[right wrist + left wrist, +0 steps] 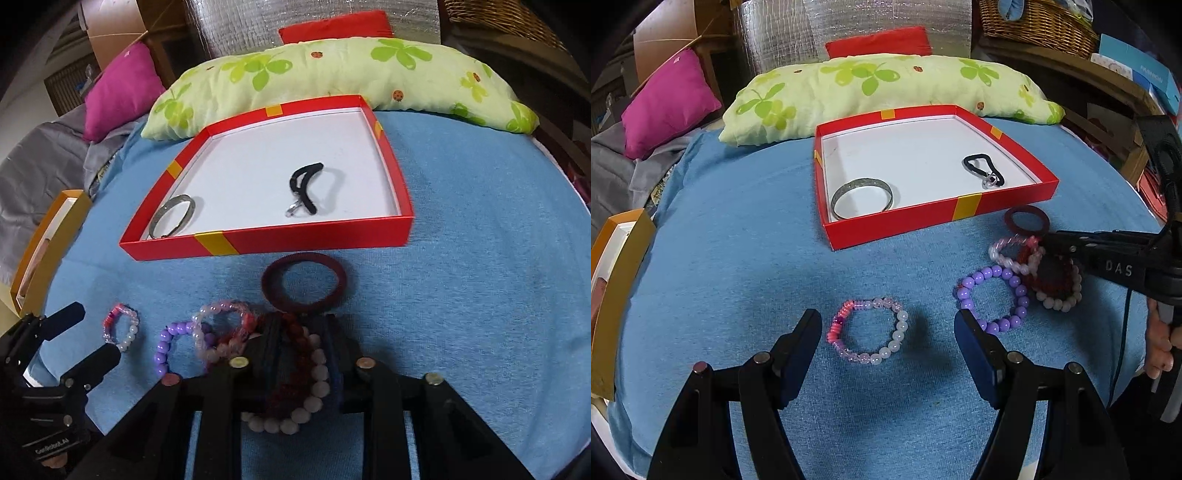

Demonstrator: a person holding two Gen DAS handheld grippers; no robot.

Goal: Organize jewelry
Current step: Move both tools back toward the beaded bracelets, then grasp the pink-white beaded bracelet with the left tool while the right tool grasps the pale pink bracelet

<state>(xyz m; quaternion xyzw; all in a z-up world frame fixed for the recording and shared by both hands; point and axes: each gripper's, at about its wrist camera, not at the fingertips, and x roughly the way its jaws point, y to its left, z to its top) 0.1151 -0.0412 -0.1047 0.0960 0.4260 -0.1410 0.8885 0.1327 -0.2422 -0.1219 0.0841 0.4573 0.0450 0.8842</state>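
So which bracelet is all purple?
The purple bead bracelet, lying on the blue cloth between the pink-and-white bracelet and the piled ones; its beads are all one colour.

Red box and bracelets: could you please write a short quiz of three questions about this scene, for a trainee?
1. True or false: the silver bangle lies inside the red box.
2. In the left wrist view, which item lies between the open fingers of the left gripper?
A. the purple bracelet
B. the pink-and-white bracelet
C. the maroon hair tie
3. How many items lie inside the red box?

Key: 1 true. 2 B. 3 two: the silver bangle and the black hair tie.
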